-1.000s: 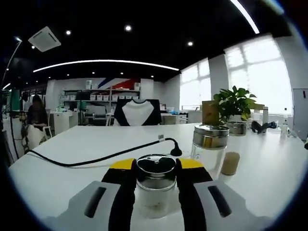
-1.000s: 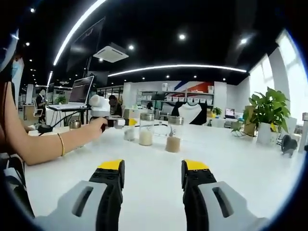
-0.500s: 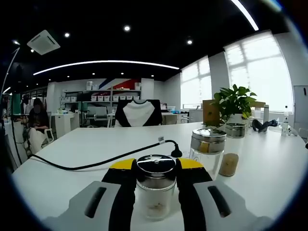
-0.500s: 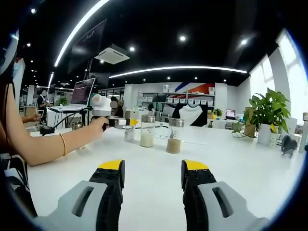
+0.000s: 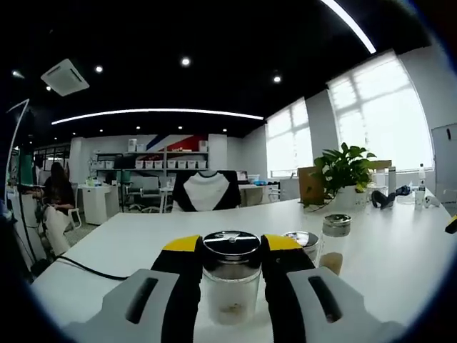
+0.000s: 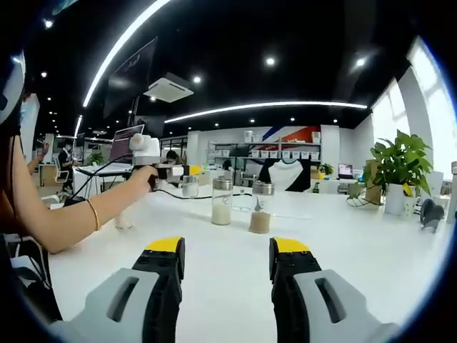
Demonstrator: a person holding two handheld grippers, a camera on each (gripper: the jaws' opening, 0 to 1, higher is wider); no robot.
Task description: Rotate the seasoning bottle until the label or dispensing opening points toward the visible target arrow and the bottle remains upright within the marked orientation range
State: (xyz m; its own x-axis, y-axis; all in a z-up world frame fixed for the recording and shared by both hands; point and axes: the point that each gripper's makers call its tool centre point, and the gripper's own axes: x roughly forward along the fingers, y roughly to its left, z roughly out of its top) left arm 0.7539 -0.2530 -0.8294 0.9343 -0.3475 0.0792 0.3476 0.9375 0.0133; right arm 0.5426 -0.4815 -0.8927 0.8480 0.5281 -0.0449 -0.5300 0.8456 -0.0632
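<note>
In the left gripper view, the left gripper point(image 5: 230, 268) sits at the bottom centre of the frame with its two yellow-tipped black jaws closed against the sides of a seasoning bottle point(image 5: 230, 282), a clear glass jar with a shiny metal lid and a little pale seasoning at its base; the bottle stands upright between the jaws. Just to the right of the right jaw, partly hidden behind it, is a second jar point(image 5: 305, 244) with a metal lid, and further right a smaller shaker point(image 5: 333, 241) holding brownish contents stands on the white table point(image 5: 400, 250). A black cable point(image 5: 86, 270) lies across the table at lower left, and a potted plant point(image 5: 344, 170) stands at the right of the frame in front of the bright windows. In the right gripper view, the right gripper point(image 6: 226, 261) rises from the bottom centre with its jaws spread apart and nothing between them, above the white table point(image 6: 357, 243). At centre frame two lidded bottles stand apart on the table, one with white contents point(image 6: 222, 201) and one with brown contents point(image 6: 260, 207). At centre left the person's hand point(image 6: 145, 178) holds the left gripper with the seasoning bottle point(image 6: 189, 186) at its tip, and a bracelet point(image 6: 93, 214) circles the forearm.
</note>
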